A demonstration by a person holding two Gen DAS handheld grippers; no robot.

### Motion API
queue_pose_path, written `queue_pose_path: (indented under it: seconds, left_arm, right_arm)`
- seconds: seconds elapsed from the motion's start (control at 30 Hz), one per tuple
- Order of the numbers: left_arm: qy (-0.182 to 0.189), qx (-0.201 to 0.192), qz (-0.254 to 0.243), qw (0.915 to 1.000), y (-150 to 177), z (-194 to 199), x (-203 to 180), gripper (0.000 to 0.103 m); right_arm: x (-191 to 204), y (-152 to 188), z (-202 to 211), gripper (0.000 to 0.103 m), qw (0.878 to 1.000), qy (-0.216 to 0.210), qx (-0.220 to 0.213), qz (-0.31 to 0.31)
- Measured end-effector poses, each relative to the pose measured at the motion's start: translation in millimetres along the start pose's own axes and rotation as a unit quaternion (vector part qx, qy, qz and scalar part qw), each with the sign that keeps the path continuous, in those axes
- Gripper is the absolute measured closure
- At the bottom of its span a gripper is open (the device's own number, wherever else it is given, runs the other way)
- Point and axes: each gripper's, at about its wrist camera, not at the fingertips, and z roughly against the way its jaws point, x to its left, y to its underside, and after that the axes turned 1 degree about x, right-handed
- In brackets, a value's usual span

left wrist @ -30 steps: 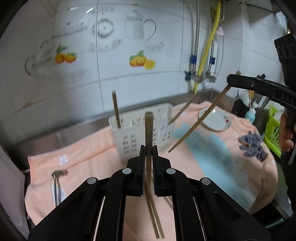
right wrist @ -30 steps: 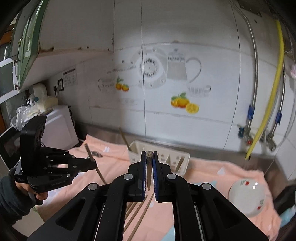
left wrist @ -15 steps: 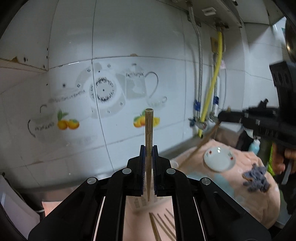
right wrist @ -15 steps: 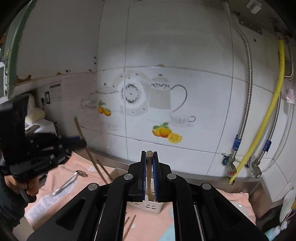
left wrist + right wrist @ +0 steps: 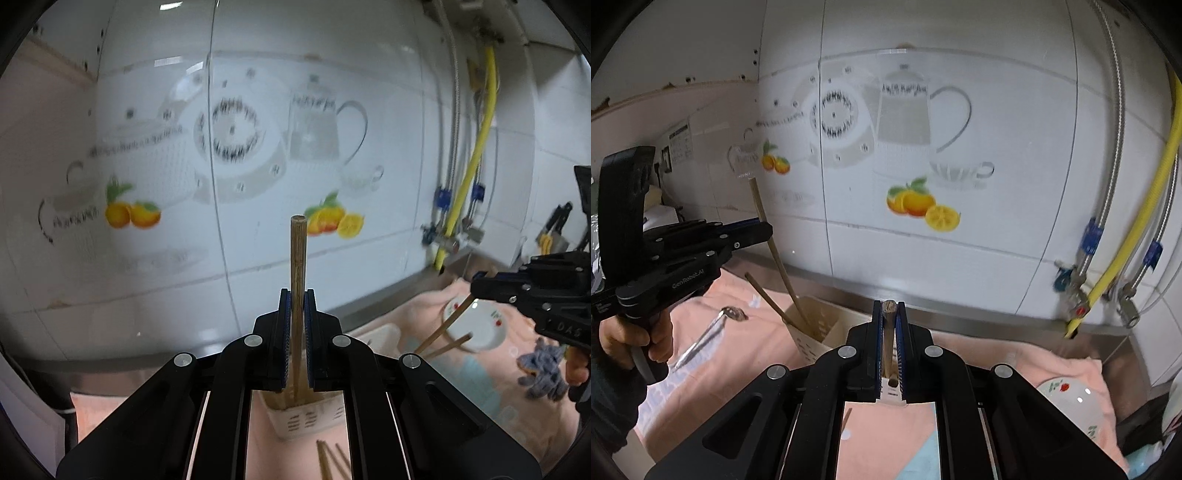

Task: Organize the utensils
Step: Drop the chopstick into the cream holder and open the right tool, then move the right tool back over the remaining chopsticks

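Observation:
My left gripper (image 5: 296, 295) is shut on a wooden chopstick (image 5: 297, 266) held upright, its lower end inside the left end of the white slotted utensil holder (image 5: 314, 421). My right gripper (image 5: 888, 308) is shut on another chopstick (image 5: 888, 332) that reaches down into the holder's right end (image 5: 892, 391). The left gripper also shows in the right wrist view (image 5: 753, 232), the right gripper in the left wrist view (image 5: 480, 286). Another chopstick (image 5: 768, 297) leans in the holder. Loose chopsticks (image 5: 325, 461) lie on the cloth in front.
A metal spoon (image 5: 709, 332) lies on the peach cloth (image 5: 746, 350) to the left. A white saucer (image 5: 476, 325) and a grey-blue rag (image 5: 543, 373) lie to the right. Tiled wall, yellow hose (image 5: 1137, 221) and water valves stand close behind.
Both grippers have come down over the holder, and each chopstick's lower end has gone into it. Both stay shut.

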Motion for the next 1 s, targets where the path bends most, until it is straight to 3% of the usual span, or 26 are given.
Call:
queue_pose_path:
  seconds: [0.4,0.6,0.7,0.87,1.0]
  left_arm:
    - [-0.004,0.022,-0.008,0.9997,16,1,2,0.095]
    - [-0.004,0.012,-0.006,0.9999,20,28,2,0.089]
    - [-0.005,0.007,-0.006,0.9999,27,43,1,0.082]
    - [0.004,0.016,-0.001,0.9999,57,66,-2,0.082]
    - [0.014,0.046,0.014,0.9988,97,75,-1,0.082]
  right_arm:
    - [-3,14,-16,0.096,1.0,-0.001,0.015,-0.02]
    - [1,18,10,0.08,1.0,0.016,-0.013,-0.014]
    - [6,25,26,0.079,1.0,0.017,-0.024,-0.01]
    - [21,49,43,0.078,1.0,0.01,-0.028,-0.009]
    - [40,78,48,0.077,1.0,0.007,-0.02,0.001]
